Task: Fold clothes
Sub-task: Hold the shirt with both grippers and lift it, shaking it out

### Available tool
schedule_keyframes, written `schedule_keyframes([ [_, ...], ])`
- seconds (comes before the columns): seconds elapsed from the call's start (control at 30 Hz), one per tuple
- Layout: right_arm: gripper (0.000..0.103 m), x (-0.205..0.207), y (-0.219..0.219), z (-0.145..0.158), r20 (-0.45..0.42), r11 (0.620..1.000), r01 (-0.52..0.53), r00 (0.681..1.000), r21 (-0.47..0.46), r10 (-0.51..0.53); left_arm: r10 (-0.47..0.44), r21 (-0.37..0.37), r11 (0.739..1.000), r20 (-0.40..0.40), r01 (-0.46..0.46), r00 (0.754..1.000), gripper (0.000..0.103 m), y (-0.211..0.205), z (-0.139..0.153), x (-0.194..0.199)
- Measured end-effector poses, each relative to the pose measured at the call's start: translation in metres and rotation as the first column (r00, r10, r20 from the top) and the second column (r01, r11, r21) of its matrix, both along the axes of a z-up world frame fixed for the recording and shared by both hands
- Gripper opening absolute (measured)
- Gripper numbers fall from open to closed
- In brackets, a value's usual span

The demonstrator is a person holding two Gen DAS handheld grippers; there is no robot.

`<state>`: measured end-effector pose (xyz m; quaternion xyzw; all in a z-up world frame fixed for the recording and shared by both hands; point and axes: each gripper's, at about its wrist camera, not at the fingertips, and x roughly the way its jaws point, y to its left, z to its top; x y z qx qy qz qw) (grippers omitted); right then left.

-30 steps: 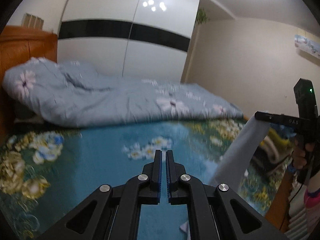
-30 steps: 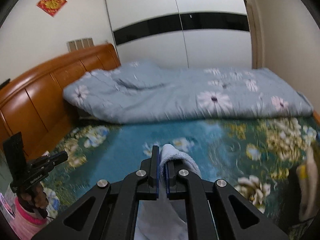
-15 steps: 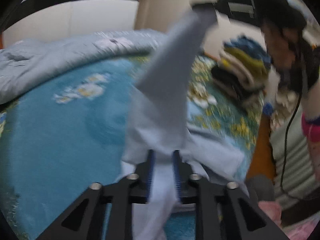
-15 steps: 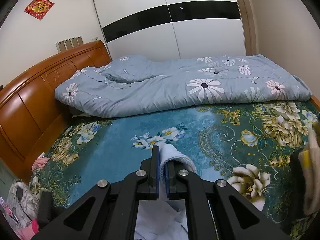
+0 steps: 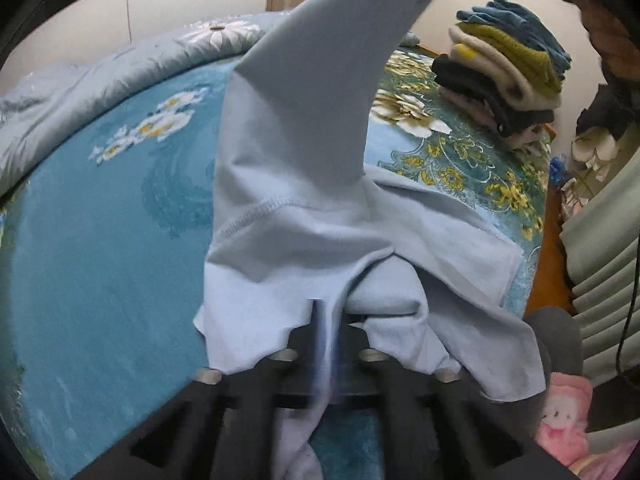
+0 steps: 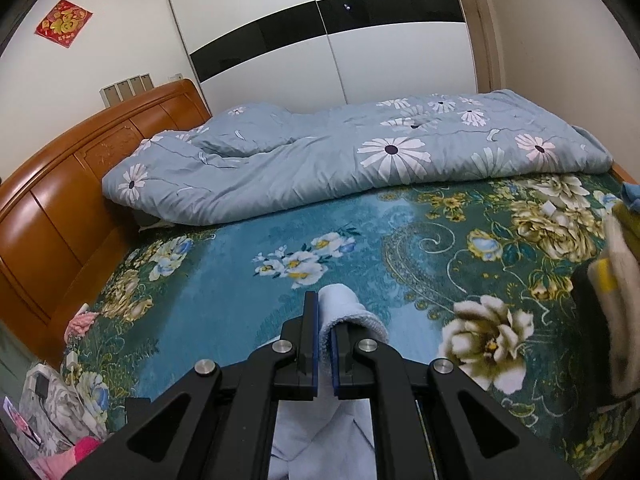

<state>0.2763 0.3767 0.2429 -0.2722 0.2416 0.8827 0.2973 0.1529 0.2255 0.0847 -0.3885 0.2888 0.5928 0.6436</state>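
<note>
Gripping pale-blue garment (image 5: 296, 152), both ends

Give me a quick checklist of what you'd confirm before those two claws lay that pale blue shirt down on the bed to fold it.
1. Left claw gripping the pale blue shirt: ok, cloth pinched between its fingers.
2. Right claw gripping the shirt: ok, a fabric roll sits in its closed fingers.
3. Shirt spread flat: not ok, it hangs bunched with one part pulled upward.
4. Free space on the floral bedspread: ok, open area ahead.
5. Stack of folded clothes out of the way: ok, off to the side.
6. Which shirt parts are held: cannot tell.
</note>
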Motion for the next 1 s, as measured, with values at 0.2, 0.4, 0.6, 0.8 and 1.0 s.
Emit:
schedule_keyframes([
  [0.2, 0.004, 0.018, -0.006, 0.009, -0.029, 0.999, 0.036, 0.999, 0.025, -0.035, 0.075, 0.087, 0.993, 0.033, -0.078, 0.997, 0.002, -0.015, 0.025, -0.029],
  [0.4, 0.004, 0.039, -0.008, 0.031, -0.110, 0.997, 0.070, 0.992, 0.036, -0.066, 0.246, 0.176, 0.955, -0.013, -0.240, 0.969, 0.002, -0.033, 0.070, -0.079],
  [0.6, 0.004, 0.065, -0.032, 0.075, -0.243, 0.991, 0.093, 0.968, 0.100, -0.066, 0.367, 0.427, 0.847, -0.037, -0.317, 0.929, 0.002, -0.080, 0.163, -0.102],
  [0.8, 0.004, 0.093, -0.076, 0.126, -0.355, 0.970, 0.095, 0.935, 0.223, -0.010, 0.432, 0.637, 0.710, -0.056, -0.301, 0.900, 0.002, -0.141, 0.245, -0.094],
  [1.0, 0.004, 0.120, -0.125, 0.176, -0.436, 0.928, 0.101, 0.897, 0.359, 0.071, 0.482, 0.790, 0.580, -0.138, -0.197, 0.865, 0.002, -0.206, 0.312, -0.060],
])
